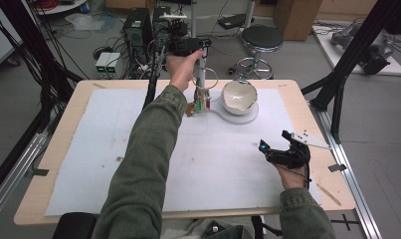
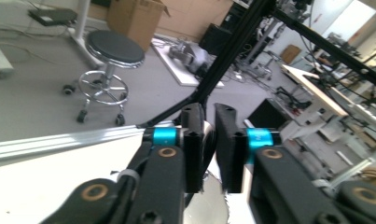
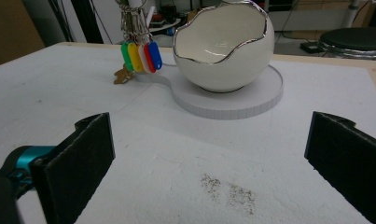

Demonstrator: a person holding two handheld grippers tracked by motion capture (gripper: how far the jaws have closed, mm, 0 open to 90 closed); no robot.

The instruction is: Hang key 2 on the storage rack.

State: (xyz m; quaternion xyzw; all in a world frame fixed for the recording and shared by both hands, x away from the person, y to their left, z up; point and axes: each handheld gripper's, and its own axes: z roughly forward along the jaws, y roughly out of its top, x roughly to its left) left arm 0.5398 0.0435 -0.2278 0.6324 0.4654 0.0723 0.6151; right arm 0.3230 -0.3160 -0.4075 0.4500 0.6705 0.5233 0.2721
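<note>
A white egg-shaped bowl (image 1: 239, 97) (image 3: 223, 46) with a silver jagged rim sits on a flat white base (image 1: 248, 118) (image 3: 251, 105) at the table's far middle. Beside it rises a thin white post (image 1: 202, 69). From it hangs a bunch of keys with coloured tags (image 1: 203, 104) (image 3: 141, 56). My left gripper (image 1: 206, 46) (image 2: 209, 109) is at the top of the post, its jaws only a narrow gap apart; I cannot tell what lies between them. My right gripper (image 1: 275, 141) (image 3: 211, 121) rests open near the table's right edge, facing the bowl, with nothing in it.
A white sheet (image 1: 113, 144) covers most of the wooden table. A thin wooden stick (image 1: 329, 194) lies at the front right corner. Beyond the far edge stand a black stool (image 1: 261, 39) (image 2: 114, 46), computer towers (image 1: 138, 25) and black frame poles (image 1: 350, 55).
</note>
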